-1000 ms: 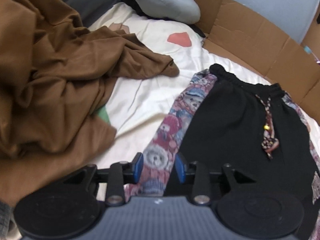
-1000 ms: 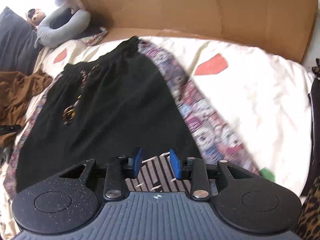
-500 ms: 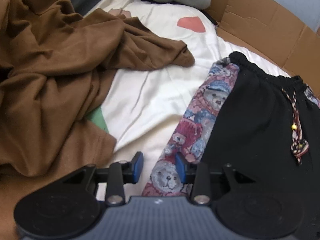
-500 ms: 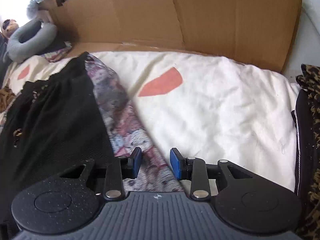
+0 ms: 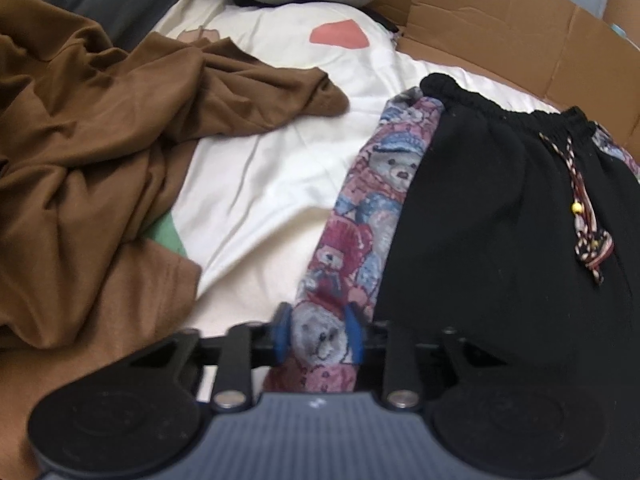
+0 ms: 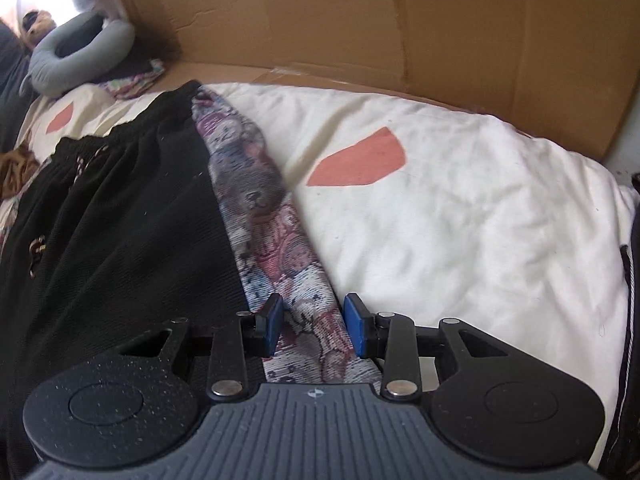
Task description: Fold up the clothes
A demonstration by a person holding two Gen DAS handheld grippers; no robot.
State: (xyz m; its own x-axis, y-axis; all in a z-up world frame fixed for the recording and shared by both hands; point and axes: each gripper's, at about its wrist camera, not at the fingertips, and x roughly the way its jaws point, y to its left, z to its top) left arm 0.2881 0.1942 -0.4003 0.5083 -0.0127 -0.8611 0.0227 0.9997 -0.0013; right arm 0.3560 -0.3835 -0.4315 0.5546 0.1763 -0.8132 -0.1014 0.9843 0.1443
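Your black trousers (image 5: pixel 480 216) lie spread flat on the cream bedsheet (image 5: pixel 272 184), no fold made yet. Your left gripper (image 5: pixel 319 338) is closing on the left bear-print side panel (image 5: pixel 360 220); your right gripper (image 6: pixel 313 325), narrowing slightly, straddles the other panel (image 6: pixel 276 248) unpinched. Flattened cardboard (image 6: pixel 440 32) lines the bed edge and holds nothing; the brown garment (image 5: pixel 88 160) waits crumpled.

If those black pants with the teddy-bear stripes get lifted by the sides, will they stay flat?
Probably not: the pants lie limp and gathered at the waistband, so they would likely sag. The knit looks thick, perhaps slightly weighty. The drawstring would probably dangle.
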